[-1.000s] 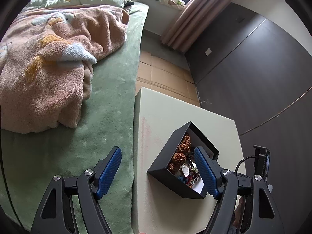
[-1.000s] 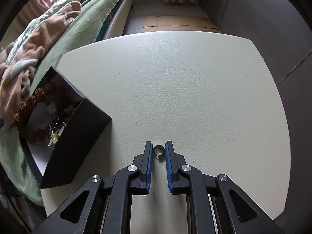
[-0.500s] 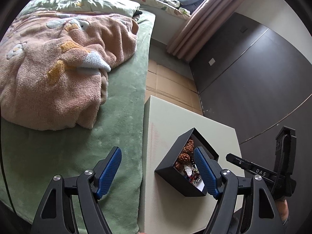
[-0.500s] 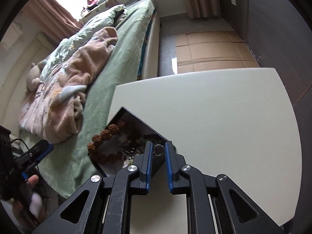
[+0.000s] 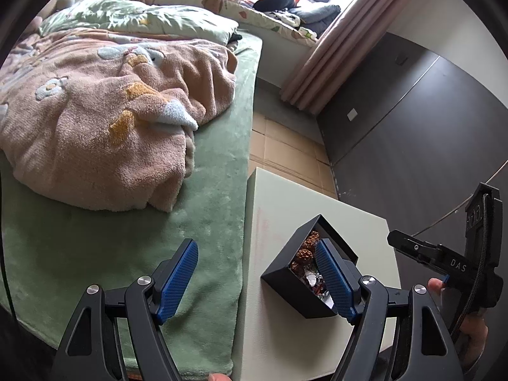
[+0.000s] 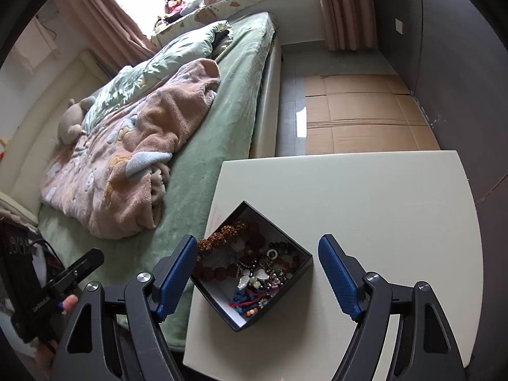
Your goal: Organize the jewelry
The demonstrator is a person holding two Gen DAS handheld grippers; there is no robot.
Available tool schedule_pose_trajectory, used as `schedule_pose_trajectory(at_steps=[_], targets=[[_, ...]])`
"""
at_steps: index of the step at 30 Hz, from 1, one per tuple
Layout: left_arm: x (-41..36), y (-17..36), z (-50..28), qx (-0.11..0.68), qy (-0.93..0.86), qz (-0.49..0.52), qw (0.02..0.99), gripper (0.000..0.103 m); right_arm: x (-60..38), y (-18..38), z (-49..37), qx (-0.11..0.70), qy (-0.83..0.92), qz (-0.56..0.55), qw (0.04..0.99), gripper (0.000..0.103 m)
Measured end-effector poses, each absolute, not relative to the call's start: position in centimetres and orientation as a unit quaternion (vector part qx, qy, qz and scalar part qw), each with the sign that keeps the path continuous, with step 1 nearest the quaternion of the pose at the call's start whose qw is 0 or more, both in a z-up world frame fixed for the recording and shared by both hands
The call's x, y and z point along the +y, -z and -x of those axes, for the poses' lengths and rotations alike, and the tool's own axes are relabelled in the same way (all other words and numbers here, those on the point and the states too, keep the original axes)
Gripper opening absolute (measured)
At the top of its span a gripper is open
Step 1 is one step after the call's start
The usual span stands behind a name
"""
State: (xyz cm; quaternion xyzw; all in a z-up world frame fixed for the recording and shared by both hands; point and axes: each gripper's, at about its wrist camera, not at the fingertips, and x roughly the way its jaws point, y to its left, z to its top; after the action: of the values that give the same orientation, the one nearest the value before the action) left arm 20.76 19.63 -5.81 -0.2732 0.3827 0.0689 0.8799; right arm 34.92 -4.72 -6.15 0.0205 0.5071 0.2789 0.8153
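While the black box [image 6: 254, 266] stands on the pale desk [image 6: 365, 197] near the edge that faces the bed [image 6: 203, 171], both tongs are held above it. The right tongs [image 6: 257, 273] are wide open and hold nothing; the box lies between their blue pads when seen from the right wrist. The left tongs [image 5: 255, 277] are also wide open and empty, with one pad over the bed and the other in front of the box [image 5: 304, 266], so this pad hides part of the inside. The box contains a brown bead bracelet [image 6: 222, 238], a ring [image 6: 271, 253] and a heap of smaller jewelry that I cannot separate clearly. On the bed, beside the desk, lies a pink blanket [image 5: 104, 120]. Behind the desk are cardboard sheets [image 6: 362, 117] on the floor, a dark wall [image 5: 422, 133] and a curtain [image 5: 324, 63].
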Motion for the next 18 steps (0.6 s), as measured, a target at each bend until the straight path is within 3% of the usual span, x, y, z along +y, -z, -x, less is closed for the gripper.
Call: schedule_pose_trajectory(at_steps=[2, 5, 11, 14, 18], targets=[[19.0, 5.8, -20.8, 0.383, -0.067, 0.270, 0.881, 0.077, -5.6, 6.0, -34.6, 0.504, -0.276, -0.024, 0.818, 0.080], [18.0, 5.6, -20.9, 0.383, -0.066, 0.259, 0.884, 0.090, -6.8, 5.8, -34.2, 0.500, -0.272, -0.034, 0.822, 0.096], [15.4, 4.3, -20.8, 0.367, -0.052, 0.232, 0.900, 0.103, -9.4, 5.1, -32.9, 0.488, -0.267, -0.049, 0.829, 0.096], [13.8, 3.8, -20.6, 0.364, -0.046, 0.215, 0.905, 0.103, -10.8, 4.8, -31.8, 0.479, -0.264, -0.056, 0.835, 0.103], [11.8, 3.1, -20.2, 0.361, -0.038, 0.194, 0.912, 0.103, -12.9, 4.7, -30.6, 0.473, -0.257, -0.067, 0.840, 0.103]])
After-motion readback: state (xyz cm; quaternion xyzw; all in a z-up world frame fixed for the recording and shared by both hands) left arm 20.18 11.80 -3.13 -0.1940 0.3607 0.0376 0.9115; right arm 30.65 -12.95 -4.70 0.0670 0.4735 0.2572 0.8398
